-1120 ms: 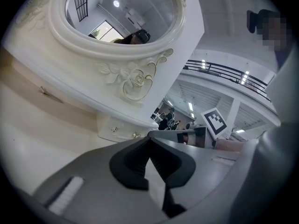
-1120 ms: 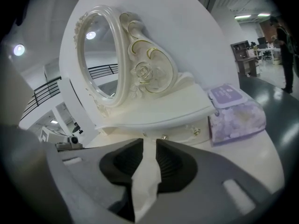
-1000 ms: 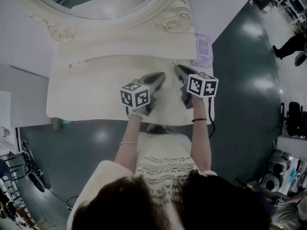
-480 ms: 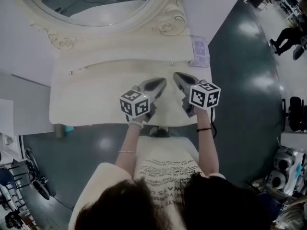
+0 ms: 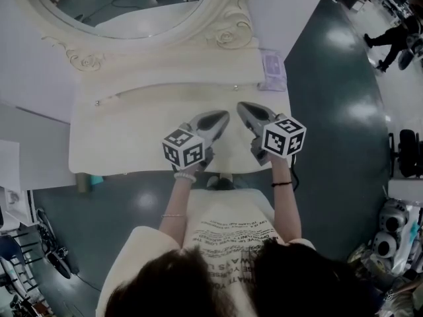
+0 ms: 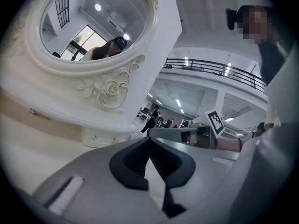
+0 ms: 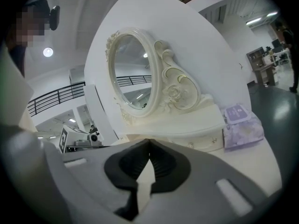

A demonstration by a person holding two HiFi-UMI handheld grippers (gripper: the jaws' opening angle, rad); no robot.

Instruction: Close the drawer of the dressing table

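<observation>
The cream dressing table carries an oval mirror over a low shelf. The small drawer front with knobs under that shelf looks flush; it also shows in the left gripper view. My left gripper hovers over the tabletop's middle, shut and empty, its pads meeting at the tip. My right gripper hangs beside it, a short way in front of the drawer knob. Its jaws have just been closing, with nothing between them, and now stand shut.
A purple tissue pack lies at the table's back right corner, right of my right gripper. Dark floor surrounds the table. A person walks at the far right; chairs and gear stand at the lower right.
Both grippers have drawn back a little from the shelf toward the table's front edge and risen. The table and the tissue pack have not moved.
</observation>
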